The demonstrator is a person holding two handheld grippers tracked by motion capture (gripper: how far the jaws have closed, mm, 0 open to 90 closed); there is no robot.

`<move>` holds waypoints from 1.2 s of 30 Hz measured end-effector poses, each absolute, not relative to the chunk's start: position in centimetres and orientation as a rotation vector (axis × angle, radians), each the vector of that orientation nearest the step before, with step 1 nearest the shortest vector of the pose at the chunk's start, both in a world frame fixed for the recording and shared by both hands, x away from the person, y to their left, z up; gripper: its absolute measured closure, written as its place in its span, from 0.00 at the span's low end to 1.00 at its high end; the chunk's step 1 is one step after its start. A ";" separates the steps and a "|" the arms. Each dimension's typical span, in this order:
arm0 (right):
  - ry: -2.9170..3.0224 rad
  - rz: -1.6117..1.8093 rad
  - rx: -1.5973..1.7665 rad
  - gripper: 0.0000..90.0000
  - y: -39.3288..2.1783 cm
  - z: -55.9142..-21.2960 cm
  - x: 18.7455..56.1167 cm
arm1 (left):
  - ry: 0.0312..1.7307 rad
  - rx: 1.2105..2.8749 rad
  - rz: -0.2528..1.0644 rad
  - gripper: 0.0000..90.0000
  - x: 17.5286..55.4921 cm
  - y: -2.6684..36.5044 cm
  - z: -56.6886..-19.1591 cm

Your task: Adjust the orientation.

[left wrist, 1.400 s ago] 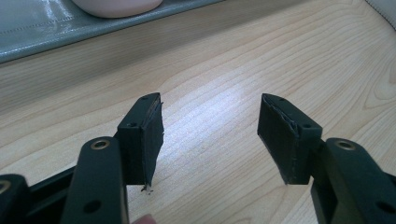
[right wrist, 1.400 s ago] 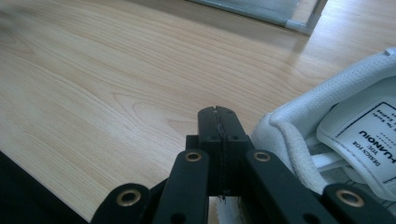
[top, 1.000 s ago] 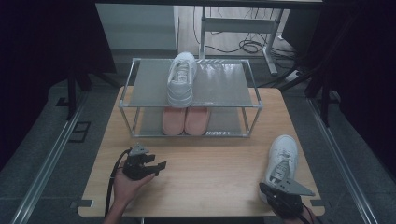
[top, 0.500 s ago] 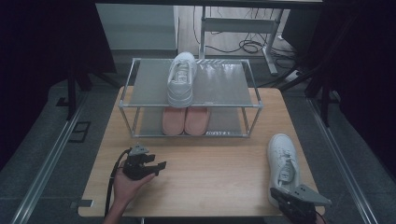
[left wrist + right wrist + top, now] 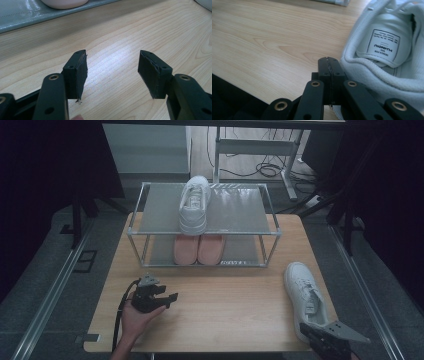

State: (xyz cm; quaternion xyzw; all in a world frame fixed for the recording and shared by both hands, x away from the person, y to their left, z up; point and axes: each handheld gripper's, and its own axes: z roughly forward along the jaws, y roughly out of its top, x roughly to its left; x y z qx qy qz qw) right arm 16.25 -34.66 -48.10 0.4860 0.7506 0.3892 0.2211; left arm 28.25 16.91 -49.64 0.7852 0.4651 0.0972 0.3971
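Note:
A white sneaker (image 5: 303, 296) lies on the wooden table (image 5: 225, 305) at the right, heel toward me. Its padded collar and tongue label (image 5: 384, 45) fill the right of the right gripper view. My right gripper (image 5: 329, 62) is shut with nothing between its pads, just left of the heel, at the table's front right edge (image 5: 312, 332). A second white sneaker (image 5: 194, 204) rests on the top shelf of a metal rack (image 5: 150, 212). A pink pair (image 5: 198, 249) sits on the lower shelf. My left gripper (image 5: 112, 68) lies open on the table at front left (image 5: 167, 299), empty.
The rack stands at the back of the table and spans most of its width. Bare wood lies between the two grippers. Beyond the table are a grey floor, a desk frame and cables (image 5: 265, 170).
My right gripper has drawn back toward the front edge, away from the white sneaker's heel, and the sneaker now lies fully uncovered. The left gripper has stayed put.

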 end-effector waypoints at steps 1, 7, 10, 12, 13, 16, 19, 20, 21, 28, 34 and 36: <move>2.070 1.073 1.345 1.00 -34.8 -48.1 16.2 | 1.178 1.989 0.247 0.45 28.3 16.9 -49.6; 2.061 1.073 1.354 1.00 -35.2 -48.2 16.2 | 1.181 1.987 0.242 0.45 28.2 16.8 -49.7; 2.066 1.070 1.347 1.00 -35.0 -48.2 16.3 | 1.181 1.989 0.242 0.45 28.3 16.8 -49.7; 2.067 1.081 1.332 1.00 -34.9 -48.0 16.4 | 1.181 1.989 0.242 0.45 28.3 16.8 -49.7; 2.067 1.083 1.321 1.00 -34.8 -47.7 16.4 | 1.181 1.989 0.242 0.45 28.3 16.8 -49.7; 2.065 1.090 1.293 1.00 -34.5 -46.8 16.7 | 1.180 1.989 0.242 0.45 28.3 16.8 -49.7; 2.065 1.100 1.264 1.00 -34.5 -45.7 17.4 | 1.180 1.990 0.241 0.45 28.3 16.8 -49.7; 2.066 1.105 1.259 1.00 -34.5 -45.5 17.6 | 1.181 1.989 0.241 0.45 28.3 16.8 -49.7; 2.066 1.112 1.253 1.00 -34.5 -45.1 17.9 | 1.181 1.989 0.241 0.45 28.3 16.8 -49.7; 2.052 1.150 1.233 1.00 -35.3 -42.9 20.5 | 1.178 1.989 0.243 0.45 28.3 16.9 -49.7; 2.048 1.149 1.263 1.00 -36.6 -42.0 23.1 | 1.181 1.991 0.242 0.45 28.3 16.9 -49.8; 2.049 1.138 1.281 1.00 -37.1 -42.1 24.2 | 1.184 1.990 0.240 0.45 28.3 16.9 -49.8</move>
